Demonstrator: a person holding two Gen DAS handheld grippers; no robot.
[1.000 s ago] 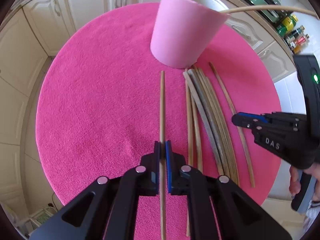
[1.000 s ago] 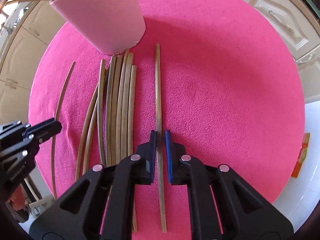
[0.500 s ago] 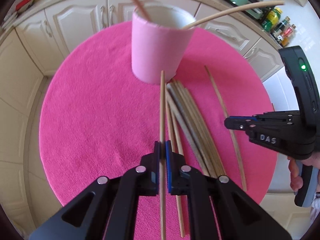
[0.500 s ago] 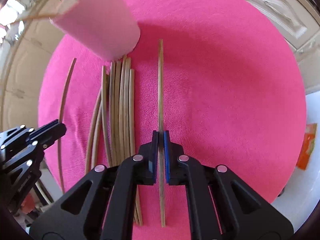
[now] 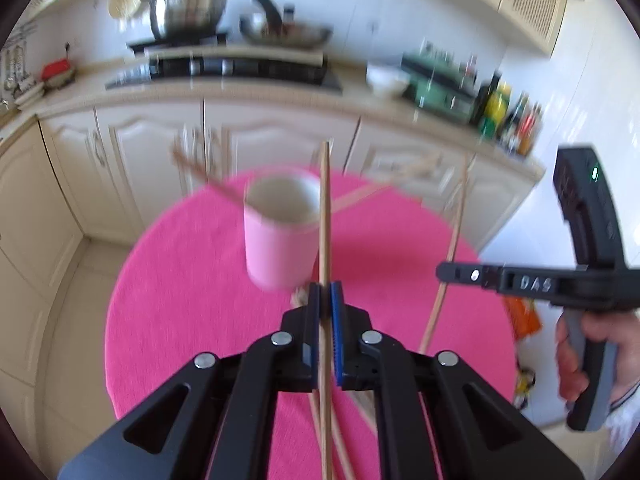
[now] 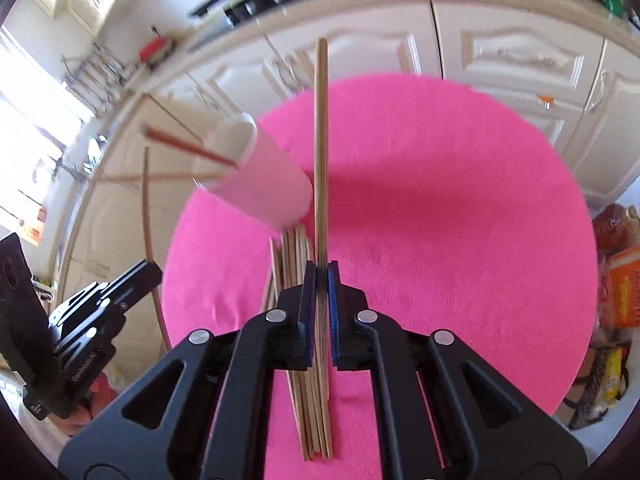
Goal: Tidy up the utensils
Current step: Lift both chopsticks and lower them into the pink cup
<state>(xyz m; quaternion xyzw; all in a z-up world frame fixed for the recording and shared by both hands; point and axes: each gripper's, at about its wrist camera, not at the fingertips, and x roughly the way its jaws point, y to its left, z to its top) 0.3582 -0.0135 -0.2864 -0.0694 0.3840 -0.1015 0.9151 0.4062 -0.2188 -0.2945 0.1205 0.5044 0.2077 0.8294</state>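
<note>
My left gripper (image 5: 325, 296) is shut on a wooden chopstick (image 5: 325, 208) that points up and away, its far end crossing in front of the pink cup (image 5: 278, 248). The right gripper (image 6: 319, 272) is shut on another chopstick (image 6: 321, 128), raised above the pink round mat (image 6: 440, 240) beside the cup (image 6: 264, 188). Each gripper shows in the other's view, the right gripper (image 5: 444, 271) with its stick (image 5: 454, 240) and the left gripper (image 6: 154, 276) with its stick (image 6: 149, 216). Several loose chopsticks (image 6: 310, 416) lie on the mat under the right gripper. A few sticks (image 5: 200, 170) lean in the cup.
Cream cabinets (image 5: 152, 160) and a counter with a stove (image 5: 224, 68), pots and bottles (image 5: 504, 116) curve behind the table. A person's hand (image 5: 580, 344) grips the right tool. Orange packages (image 6: 624, 288) stand on the floor to the right.
Both grippers have risen from the mat and tilted upward, each lifting its chopstick clear. The cup now appears lower and smaller, and the counter has come into view.
</note>
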